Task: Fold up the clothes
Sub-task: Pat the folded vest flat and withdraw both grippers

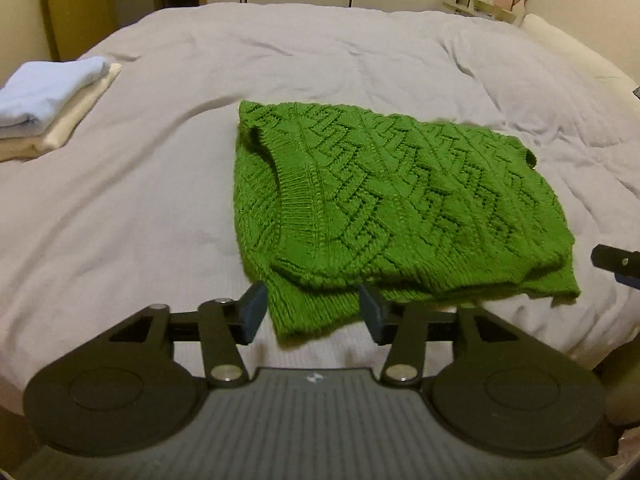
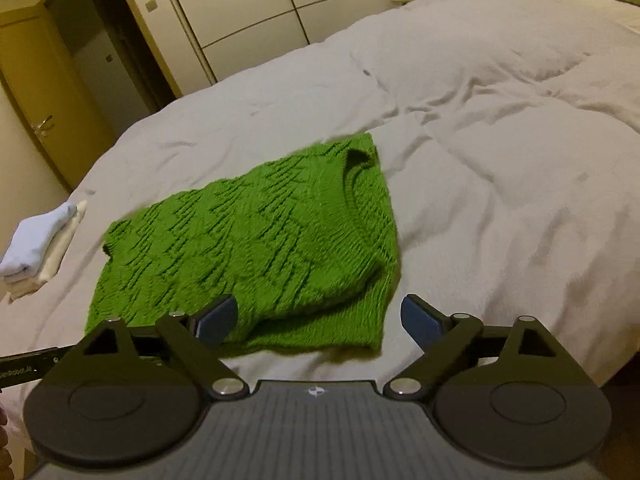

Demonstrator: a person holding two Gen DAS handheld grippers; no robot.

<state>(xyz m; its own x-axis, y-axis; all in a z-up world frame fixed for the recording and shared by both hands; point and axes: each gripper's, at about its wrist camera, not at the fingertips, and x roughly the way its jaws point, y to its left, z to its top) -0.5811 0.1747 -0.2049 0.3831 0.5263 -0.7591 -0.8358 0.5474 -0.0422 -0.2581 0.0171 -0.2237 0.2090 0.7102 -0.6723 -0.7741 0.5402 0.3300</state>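
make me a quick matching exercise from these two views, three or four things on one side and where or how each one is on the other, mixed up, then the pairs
Things
1. green knit sweater
2. pale blue folded garment
3. cream folded garment
4. left tongs

Places or states
A. bottom of the small stack near the bed's left edge
B. open, straddling the sweater's near corner
C. folded over, lying mid-bed on the grey duvet
D. top of the small stack

Pairs: 1-C, 2-D, 3-A, 4-B

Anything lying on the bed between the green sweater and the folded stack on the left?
Nothing: in the left wrist view, only bare, wrinkled grey duvet separates the green sweater from the folded stack.
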